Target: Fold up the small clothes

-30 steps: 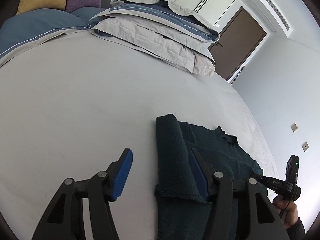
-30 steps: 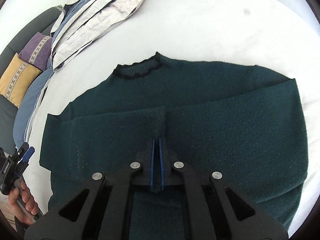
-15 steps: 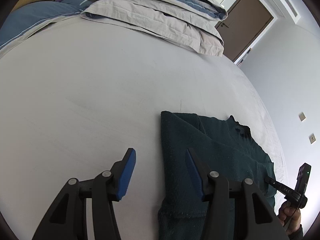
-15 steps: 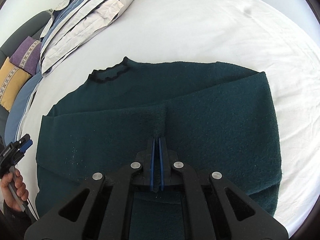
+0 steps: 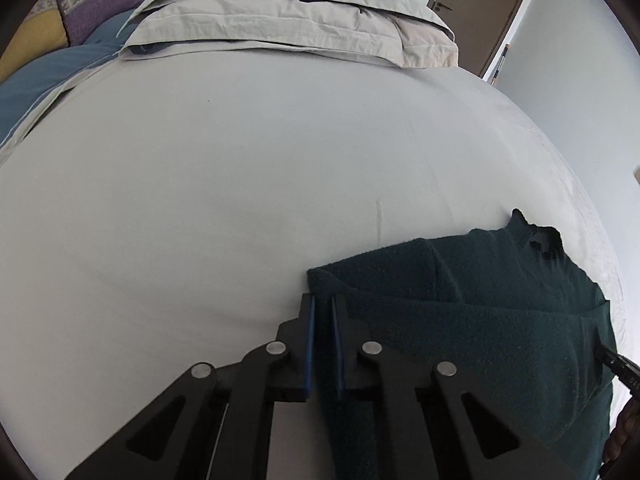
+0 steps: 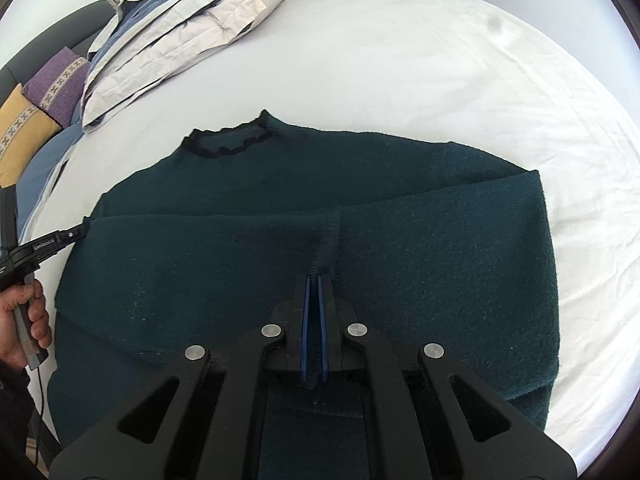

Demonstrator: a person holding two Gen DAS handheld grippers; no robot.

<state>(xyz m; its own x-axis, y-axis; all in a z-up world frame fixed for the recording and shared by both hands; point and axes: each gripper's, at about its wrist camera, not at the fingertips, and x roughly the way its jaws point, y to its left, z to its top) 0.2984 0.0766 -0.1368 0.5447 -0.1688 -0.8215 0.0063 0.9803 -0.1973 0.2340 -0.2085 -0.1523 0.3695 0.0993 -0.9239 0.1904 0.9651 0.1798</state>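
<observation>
the left gripper [image 5: 323, 312] fingers just closed on the sweater [image 5: 480, 320] edge, right gripper [image 6: 314, 284] pinches its middle, so folding can start.

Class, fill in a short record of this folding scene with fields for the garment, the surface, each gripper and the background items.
garment: dark green sweater, sleeves folded across the body, collar away from the cameras
surface: white bed sheet
left gripper: jaws just closed, shut on the sweater's folded side edge
right gripper: shut on a pinch of fabric at mid-body
background: folded bedding, purple cushion, yellow cushion
</observation>
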